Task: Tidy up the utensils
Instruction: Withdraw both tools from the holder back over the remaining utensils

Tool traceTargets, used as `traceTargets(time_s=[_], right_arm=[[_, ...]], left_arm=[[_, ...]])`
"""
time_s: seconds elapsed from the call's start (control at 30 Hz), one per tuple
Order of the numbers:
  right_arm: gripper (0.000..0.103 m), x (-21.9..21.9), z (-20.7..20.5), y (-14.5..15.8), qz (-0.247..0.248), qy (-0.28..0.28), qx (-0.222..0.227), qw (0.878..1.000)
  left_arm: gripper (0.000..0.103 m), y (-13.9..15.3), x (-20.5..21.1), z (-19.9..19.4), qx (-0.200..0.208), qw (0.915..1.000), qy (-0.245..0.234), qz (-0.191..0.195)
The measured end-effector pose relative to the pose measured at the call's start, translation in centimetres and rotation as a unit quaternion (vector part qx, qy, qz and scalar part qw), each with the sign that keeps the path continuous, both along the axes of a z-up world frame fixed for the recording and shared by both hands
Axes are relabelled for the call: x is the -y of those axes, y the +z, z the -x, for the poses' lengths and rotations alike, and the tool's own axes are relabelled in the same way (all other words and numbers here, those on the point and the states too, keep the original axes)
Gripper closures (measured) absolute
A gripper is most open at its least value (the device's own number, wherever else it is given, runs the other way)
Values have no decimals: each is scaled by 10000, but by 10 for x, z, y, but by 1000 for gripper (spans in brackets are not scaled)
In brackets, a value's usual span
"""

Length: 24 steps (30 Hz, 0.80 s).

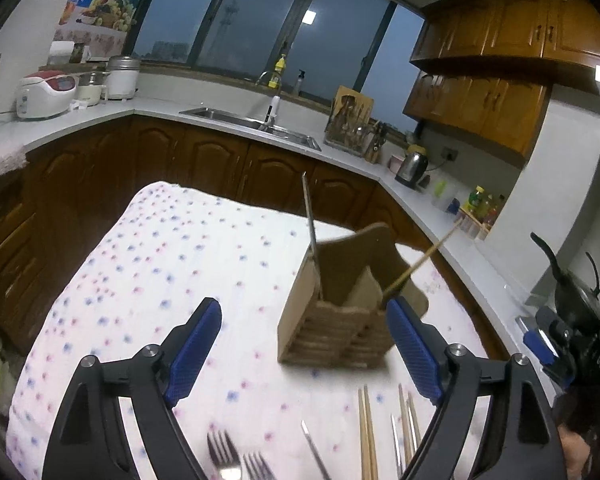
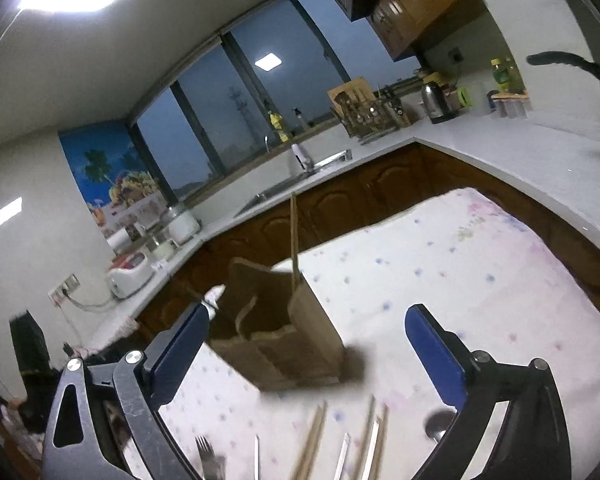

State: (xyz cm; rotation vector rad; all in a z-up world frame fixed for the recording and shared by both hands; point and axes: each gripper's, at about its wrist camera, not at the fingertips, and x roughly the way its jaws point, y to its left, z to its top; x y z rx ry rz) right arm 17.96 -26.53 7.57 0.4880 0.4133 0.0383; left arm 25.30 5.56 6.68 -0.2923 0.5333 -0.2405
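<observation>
Standing mid-table on the cloth (image 1: 148, 264), the holder (image 1: 340, 312) already takes a metal utensil (image 1: 310, 220) and a chopstick (image 1: 420, 264), upright for easy drop-in. Forks (image 1: 236, 458) and chopsticks (image 1: 367, 436) lie loose just in front, likely next. Left gripper (image 1: 304, 352) and right gripper (image 2: 312, 352) both hover spread wide, holding nothing.

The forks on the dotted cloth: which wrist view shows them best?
The left wrist view. Two metal forks lie at its bottom edge with tines clearly separated. The right wrist view catches only one blurred fork, partly cut off by the frame.
</observation>
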Motion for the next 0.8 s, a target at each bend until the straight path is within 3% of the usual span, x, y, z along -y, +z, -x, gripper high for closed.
traceTargets(time_s=[0.37, 0.8], right_arm=[[3, -9, 62, -26, 460, -68, -460, 9979], [3, -17, 68, -48, 539, 126, -794, 9953]], left_arm=[[19, -19, -3, 46, -487, 9988, -34, 16], [19, -24, 16, 58, -830, 9961, -221, -181]])
